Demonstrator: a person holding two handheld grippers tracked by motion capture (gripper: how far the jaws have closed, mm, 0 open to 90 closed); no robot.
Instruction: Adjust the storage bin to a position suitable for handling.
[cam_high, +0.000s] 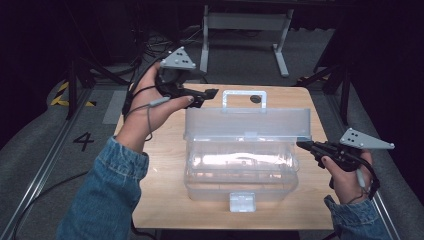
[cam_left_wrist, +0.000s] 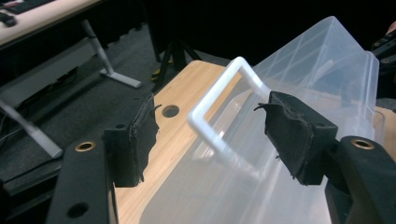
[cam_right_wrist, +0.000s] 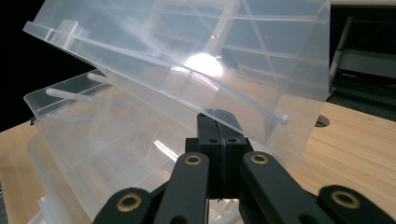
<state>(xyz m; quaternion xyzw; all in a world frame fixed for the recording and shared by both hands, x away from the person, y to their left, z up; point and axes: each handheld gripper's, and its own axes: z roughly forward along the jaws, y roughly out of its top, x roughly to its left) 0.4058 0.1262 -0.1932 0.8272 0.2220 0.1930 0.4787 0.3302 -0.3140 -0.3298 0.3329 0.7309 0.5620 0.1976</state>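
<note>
Lid (cam_high: 247, 122) of clear box (cam_high: 240, 177) at table (cam_high: 165, 200) centre stands raised. Left gripper (cam_high: 212, 93) spread wide near white handle (cam_left_wrist: 219, 93); right gripper (cam_right_wrist: 218, 130) closed beside lid edge. Step: likely lid handling; next needs handle grasp.

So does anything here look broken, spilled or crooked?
Nothing spilled or crooked. One oddity: the black pads on the left gripper look frayed and torn at their edges. The clear plastic box sits square on the table, lid raised.
</note>
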